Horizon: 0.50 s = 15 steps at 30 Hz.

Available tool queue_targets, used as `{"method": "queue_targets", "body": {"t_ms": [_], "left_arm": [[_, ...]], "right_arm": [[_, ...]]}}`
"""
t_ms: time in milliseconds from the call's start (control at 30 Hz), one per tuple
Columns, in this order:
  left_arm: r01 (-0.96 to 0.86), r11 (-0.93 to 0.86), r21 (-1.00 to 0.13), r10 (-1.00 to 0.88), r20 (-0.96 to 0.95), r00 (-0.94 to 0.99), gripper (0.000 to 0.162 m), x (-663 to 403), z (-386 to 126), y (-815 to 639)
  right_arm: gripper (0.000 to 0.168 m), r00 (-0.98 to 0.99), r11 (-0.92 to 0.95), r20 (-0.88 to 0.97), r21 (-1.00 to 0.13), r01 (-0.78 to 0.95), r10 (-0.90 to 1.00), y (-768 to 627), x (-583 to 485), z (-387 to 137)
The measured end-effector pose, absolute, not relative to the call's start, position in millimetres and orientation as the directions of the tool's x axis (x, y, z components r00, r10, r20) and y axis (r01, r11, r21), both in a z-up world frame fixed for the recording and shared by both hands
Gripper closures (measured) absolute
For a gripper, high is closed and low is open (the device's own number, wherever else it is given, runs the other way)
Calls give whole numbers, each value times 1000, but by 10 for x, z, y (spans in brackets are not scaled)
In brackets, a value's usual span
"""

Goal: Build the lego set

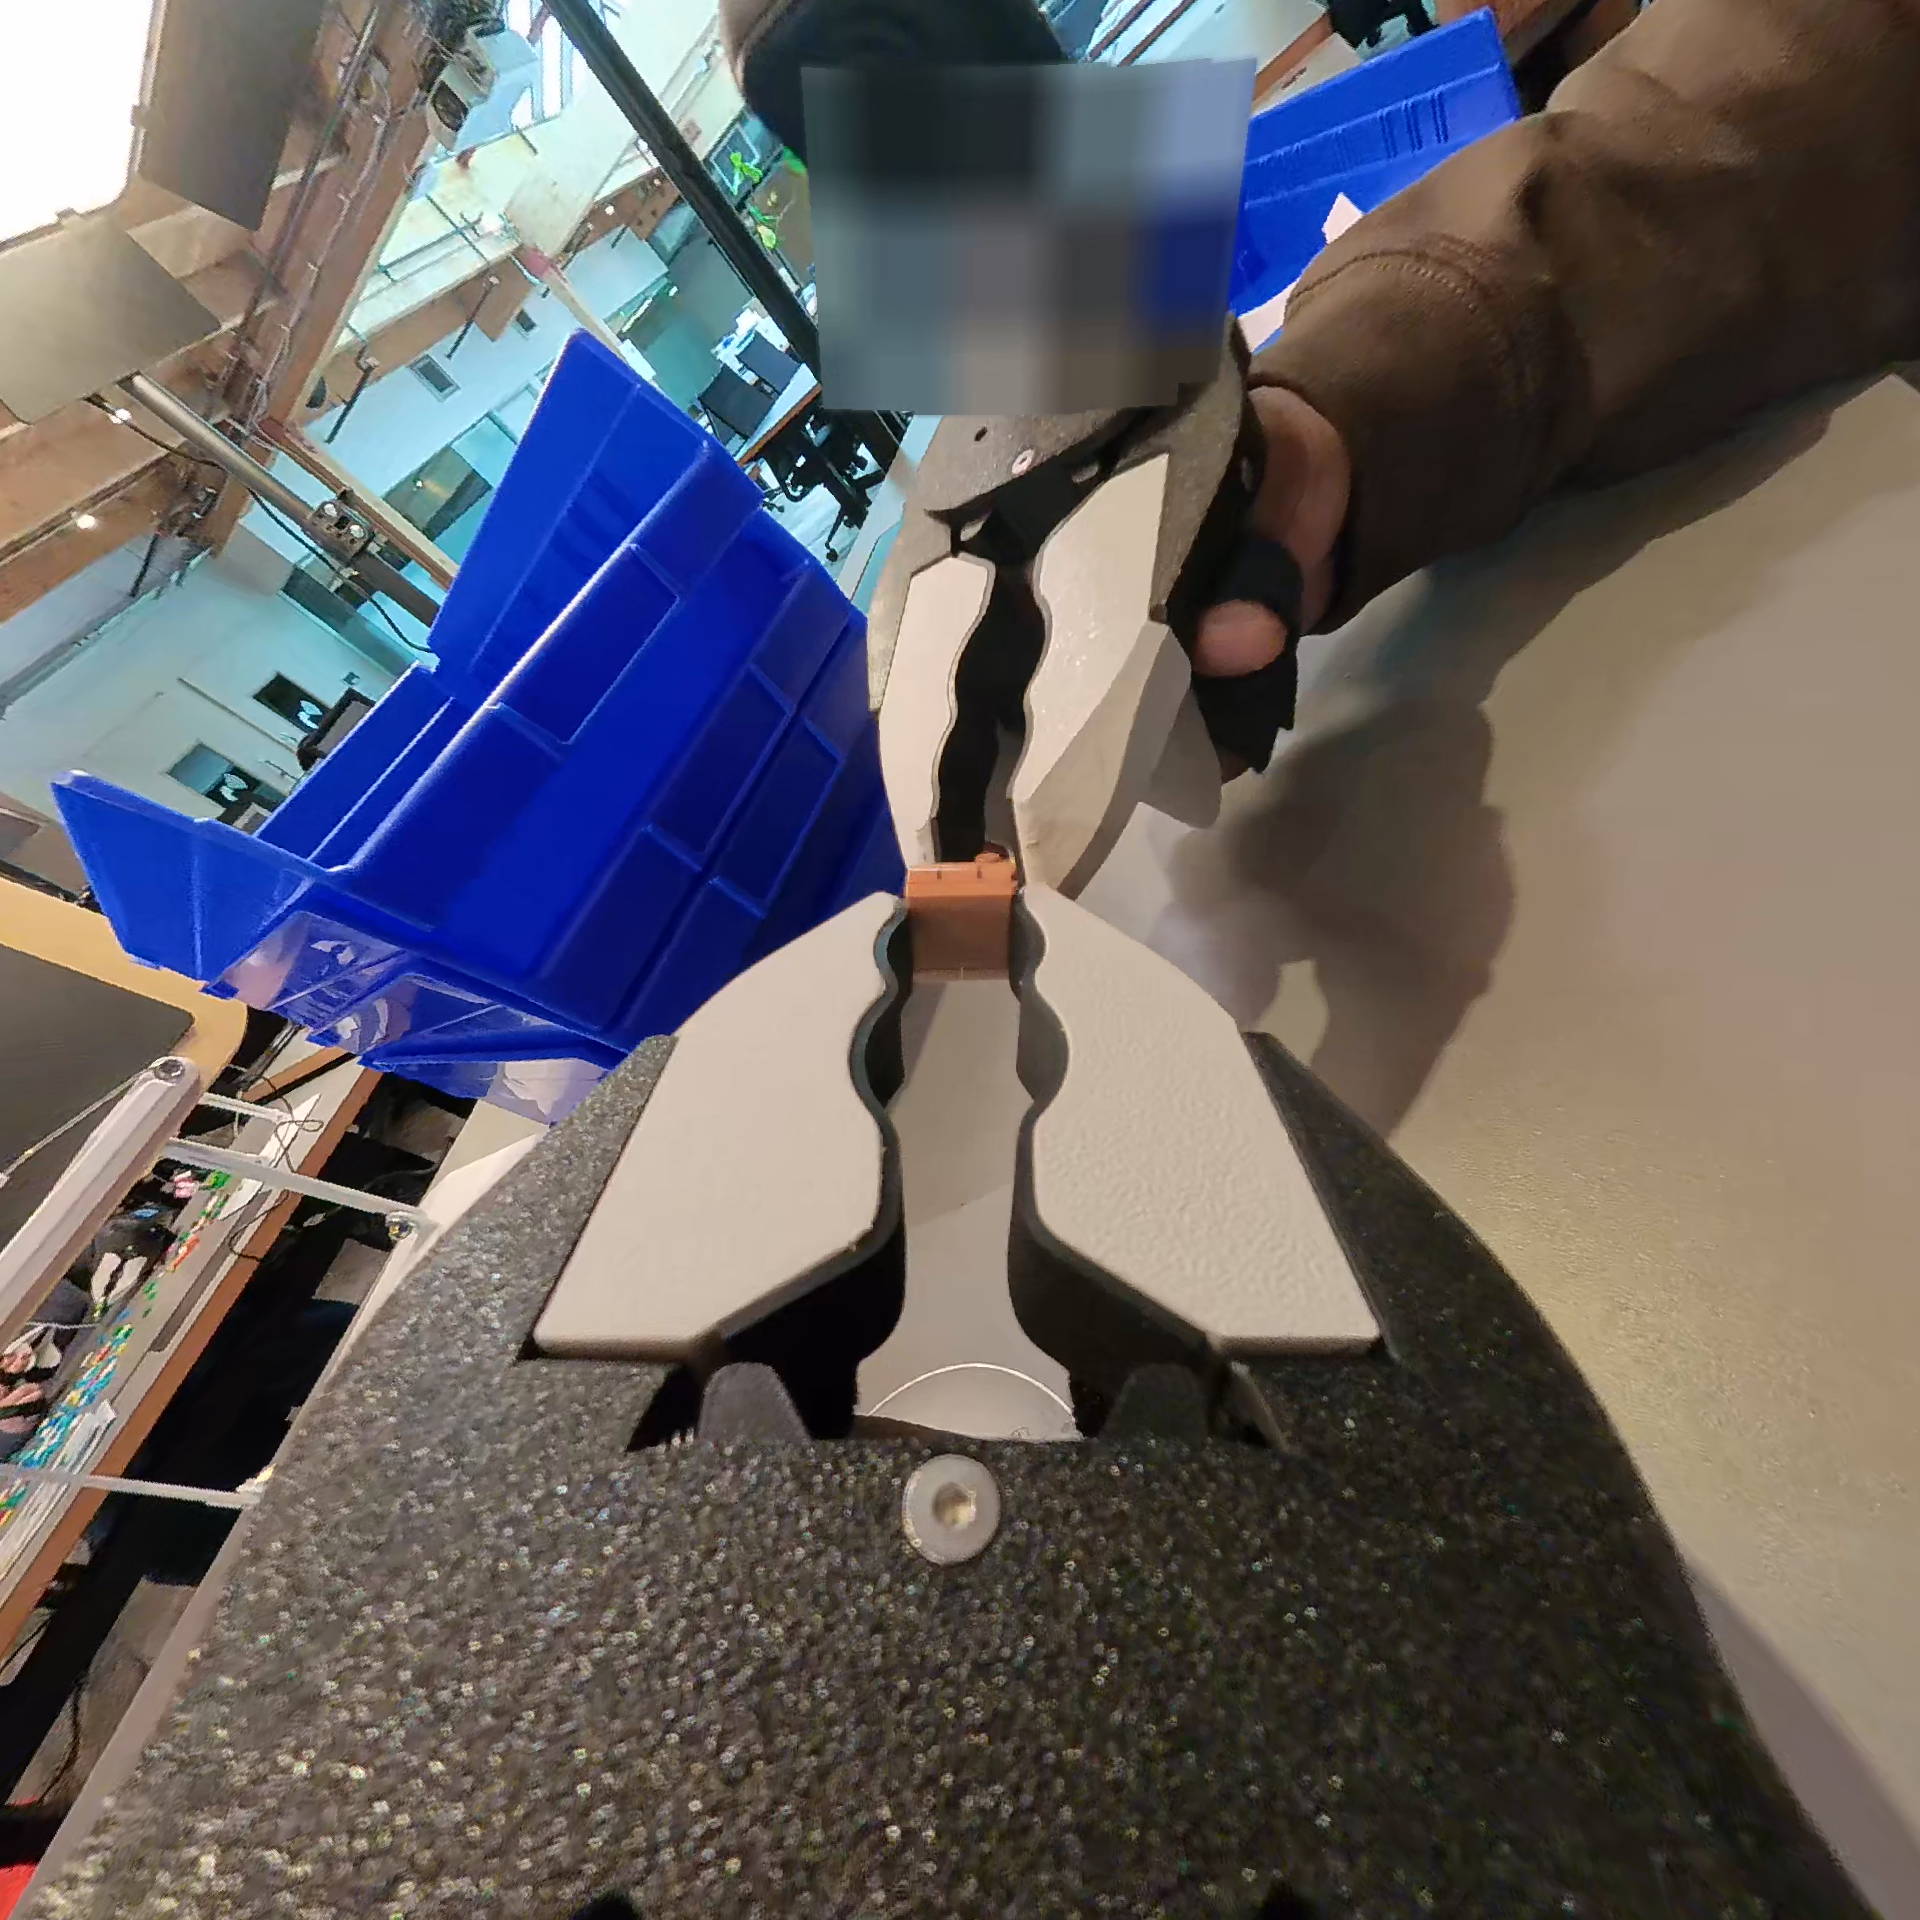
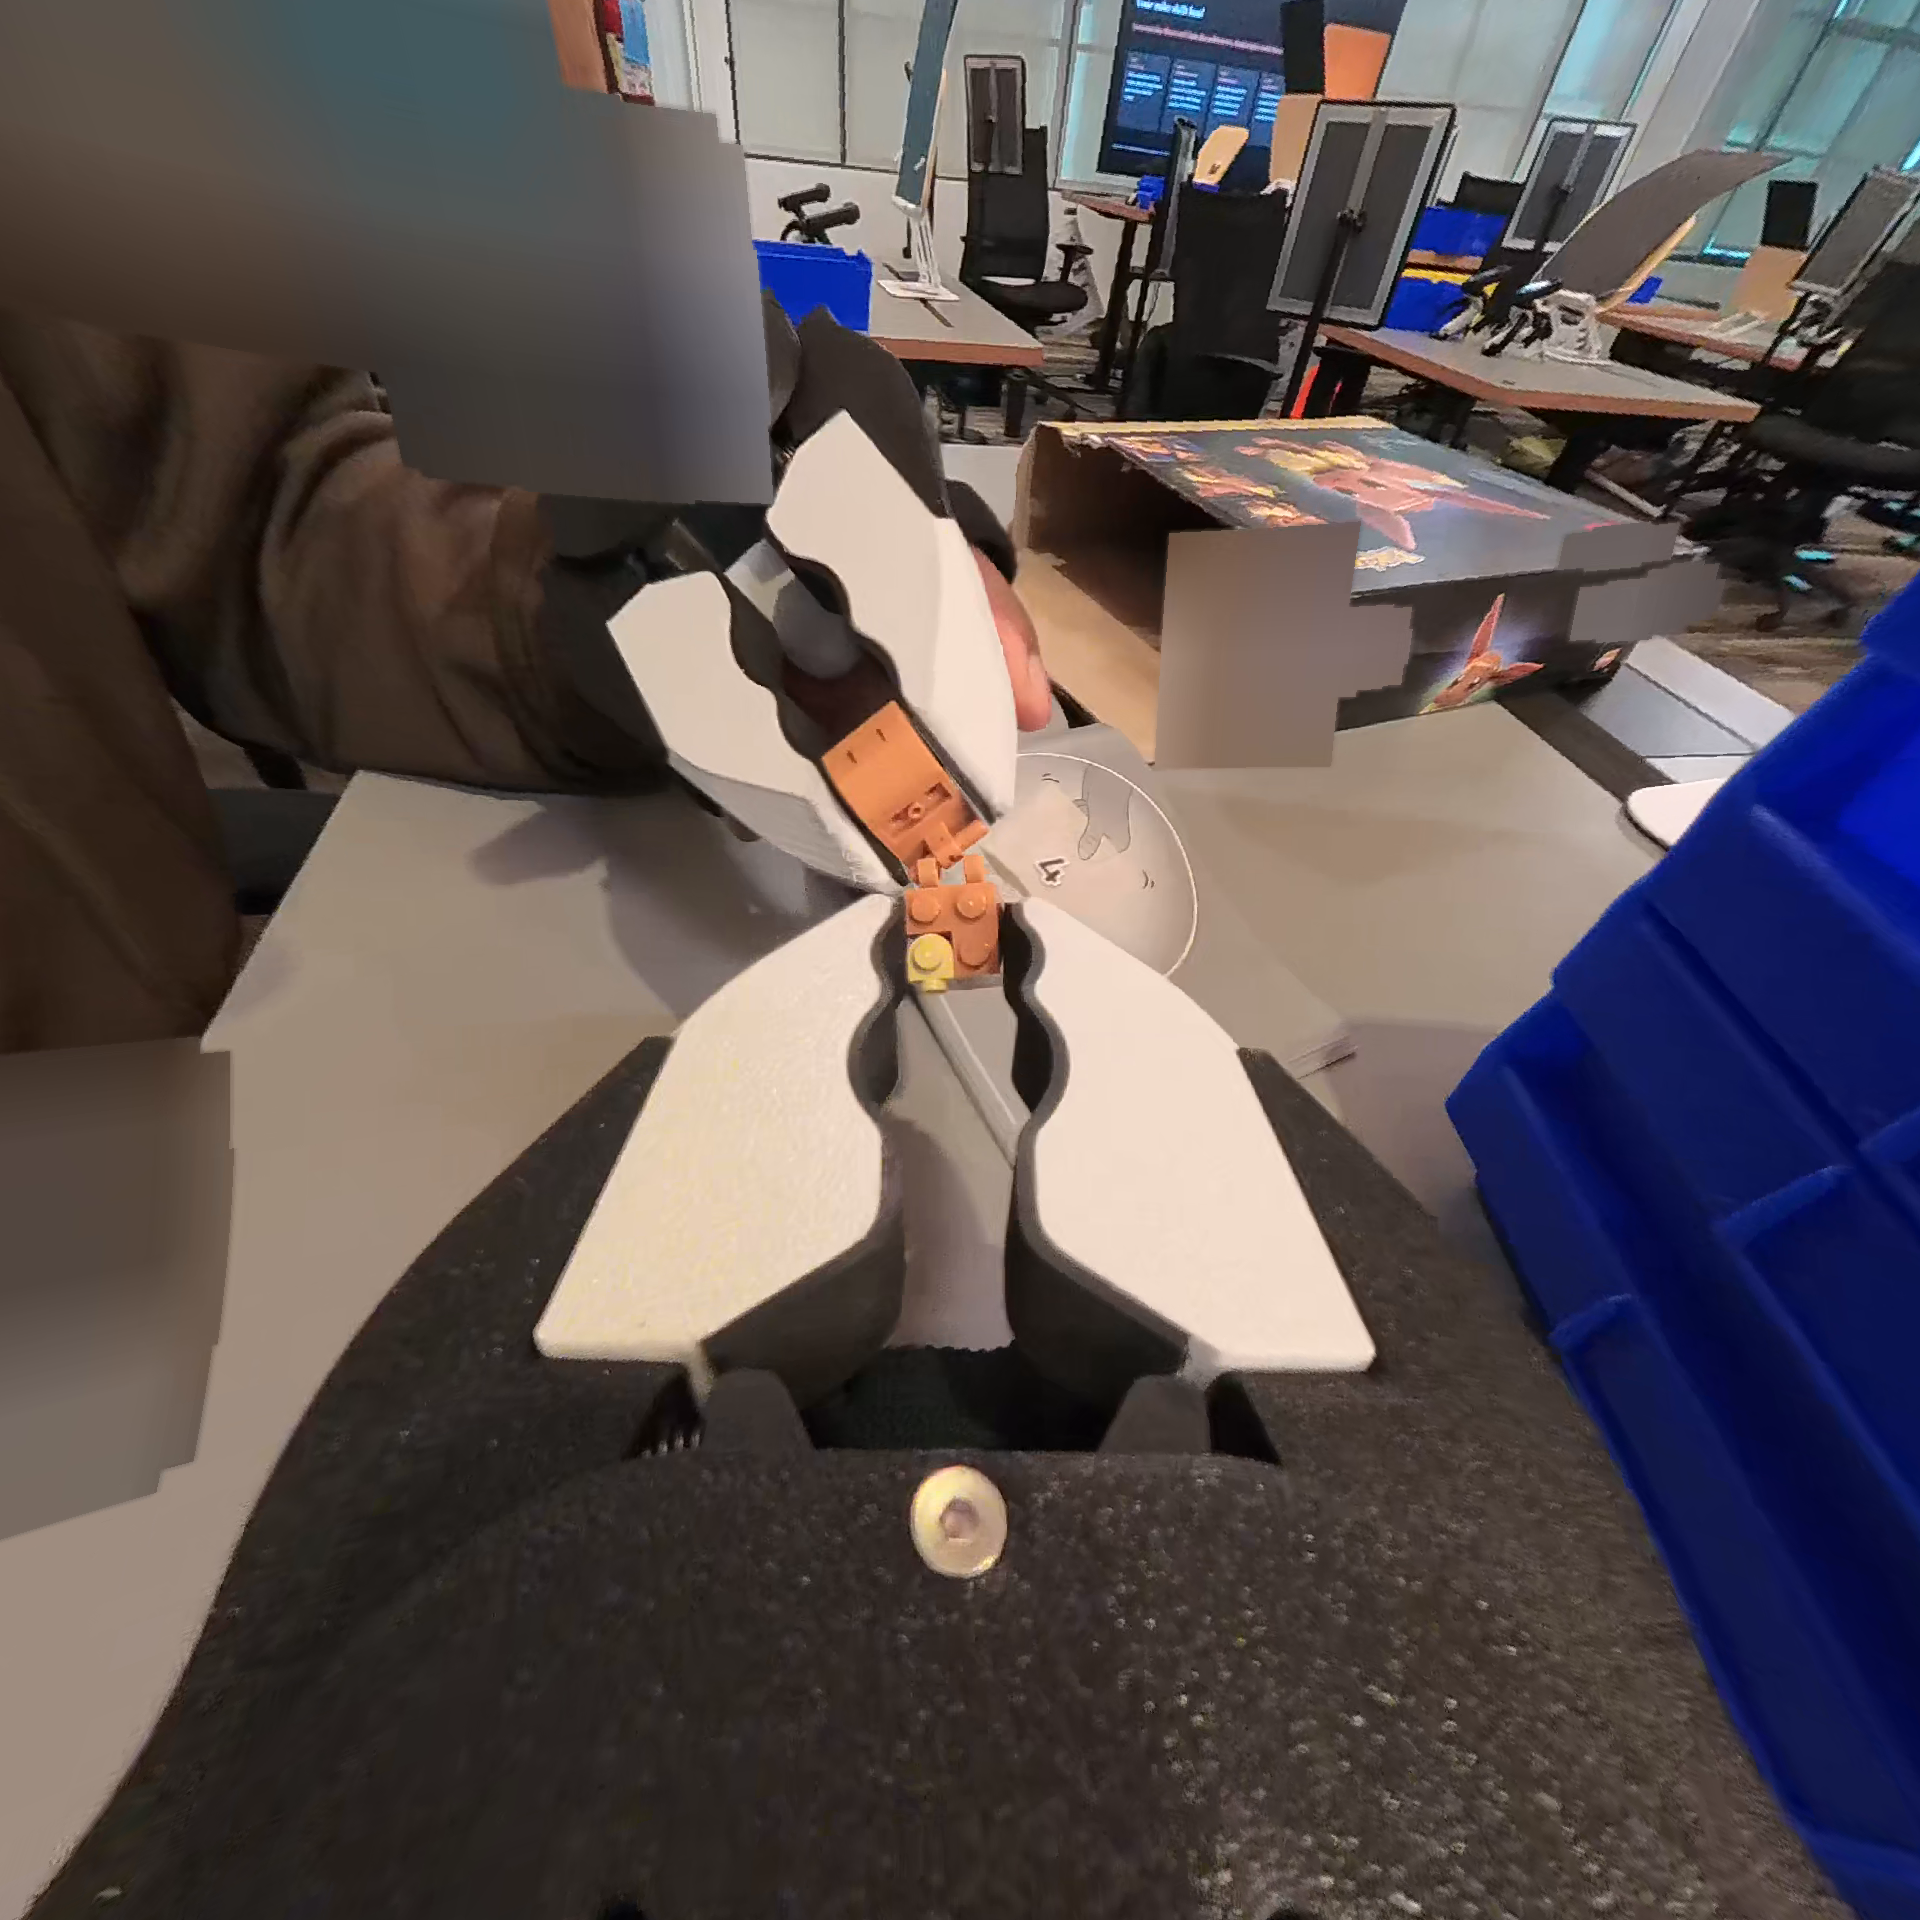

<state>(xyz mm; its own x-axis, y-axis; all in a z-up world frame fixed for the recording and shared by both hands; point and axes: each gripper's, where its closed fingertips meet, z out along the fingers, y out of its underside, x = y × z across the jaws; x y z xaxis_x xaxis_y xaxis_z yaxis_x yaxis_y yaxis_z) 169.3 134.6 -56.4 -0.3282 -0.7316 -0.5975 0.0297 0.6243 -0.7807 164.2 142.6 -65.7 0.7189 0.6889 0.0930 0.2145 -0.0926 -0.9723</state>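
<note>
The left gripper [image 1: 958, 935] has its fingers [image 1: 769, 1091] closed on an orange-brown lego piece [image 1: 958, 925], pinched at the very tips and held up off the grey tabletop [image 1: 1610, 1039]; in the right wrist view the same piece [image 2: 899, 784] shows as a long orange part with small clips at its lower end, tilted down toward the other gripper. Tip to tip with it, the right gripper [image 2: 951, 940] grips a small lego assembly [image 2: 951, 930] of orange studded plates with a pale yellow round piece at its near left corner, its fingers [image 2: 758, 1122] drawn in against the assembly's sides. The two lego parts meet or nearly meet above the tabletop; whether they are joined cannot be told. A person's hand [image 1: 1278, 551] in a brown sleeve [image 1: 1662, 291] holds the right gripper. Behind the grippers a round grey disc [image 2: 1132, 842] lies on the tabletop, and beyond it, toward the far edge, sits the opened lego box [image 2: 1351, 520]. Blue plastic bins [image 2: 1714, 1143] stand at the tabletop's right side, close beside the right gripper.
</note>
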Motion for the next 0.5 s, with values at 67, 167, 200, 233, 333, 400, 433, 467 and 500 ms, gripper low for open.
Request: {"method": "queue_targets", "body": {"t_ms": [67,167,200,233,333,400,433,467,500], "left_arm": [[29,612,-791,-746,-589,-312,145,1705,-552,1362],[34,582,-813,-768,-563,-307,145,1710,-535,1371],[38,566,-824,-778,-548,-308,145,1710,-524,1371],[43,547,-836,-789,-532,-308,145,1708,-508,1371],[53,485,-873,-824,-477,-305,145,1711,-460,1371],[56,449,-892,-843,-443,-303,145,1715,-443,1373],[57,432,-900,-851,-427,-305,145,1717,-438,1373],[58,413,-909,-858,-410,-309,145,1717,-433,1373],[64,389,-919,-868,-389,-308,145,1713,-412,1381]], "right_arm": [[151,731,-64,143,-967,247,667,1440,1657,-640],[151,738,-14,231,-951,309,634,1449,1672,-612],[151,738,2,251,-947,321,626,1447,1674,-597],[151,739,12,259,-947,322,621,1445,1674,-577],[151,746,31,265,-949,312,611,1440,1680,-524],[152,749,38,271,-949,312,605,1439,1687,-505],[152,749,41,272,-949,312,604,1438,1688,-499],[152,751,42,272,-950,310,601,1438,1696,-493],[152,760,37,270,-950,309,591,1448,1724,-490]]}}
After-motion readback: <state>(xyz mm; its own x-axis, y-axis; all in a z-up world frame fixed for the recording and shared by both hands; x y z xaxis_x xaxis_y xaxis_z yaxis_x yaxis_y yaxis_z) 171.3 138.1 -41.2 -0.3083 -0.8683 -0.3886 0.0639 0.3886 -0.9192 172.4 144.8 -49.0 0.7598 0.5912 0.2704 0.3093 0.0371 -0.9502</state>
